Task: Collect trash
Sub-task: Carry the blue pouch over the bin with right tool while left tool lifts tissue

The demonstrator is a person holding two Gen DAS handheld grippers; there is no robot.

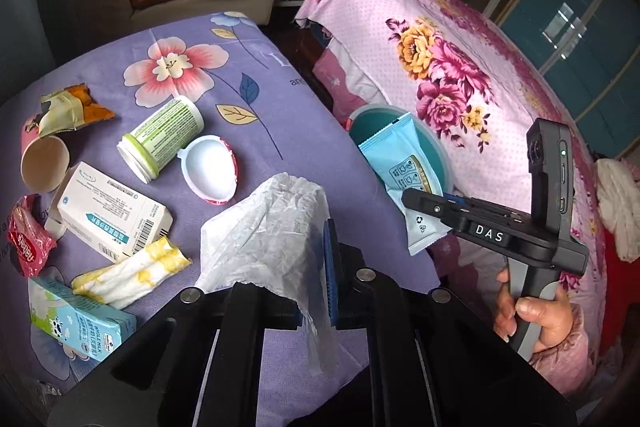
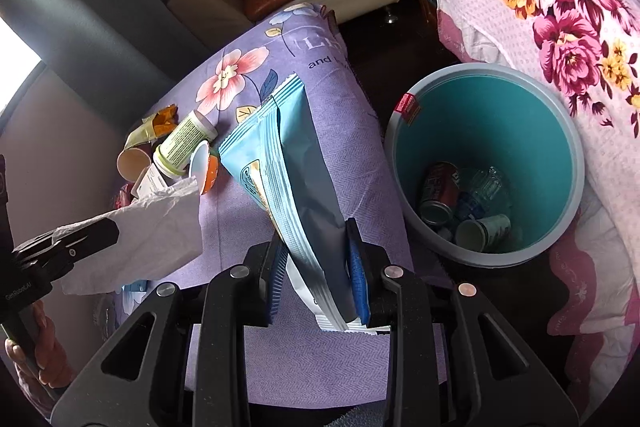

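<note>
Tissue (image 1: 260,243) is clenched in the left gripper (image 1: 316,283), lifted above the purple floral bench (image 1: 280,131). Right gripper (image 2: 316,275) pinches a light-blue wrapper (image 2: 292,187) between its fingers, just beside the teal bin (image 2: 480,115), where cans and a cup lie. More litter is scattered on the bench.

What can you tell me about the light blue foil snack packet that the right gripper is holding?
The light blue foil snack packet is a flat, glossy pouch with a crimped, zigzag-cut top seam, a white bottom end and printed recycling symbols on its back. It looks empty, creased lengthwise. The right gripper is shut on its lower part, blue pads pressing both faces, so it stands tilted up above the purple flowered cloth, touching nothing else. The teal plastic trash bin stands beside it, to the right in the right wrist view.
</note>
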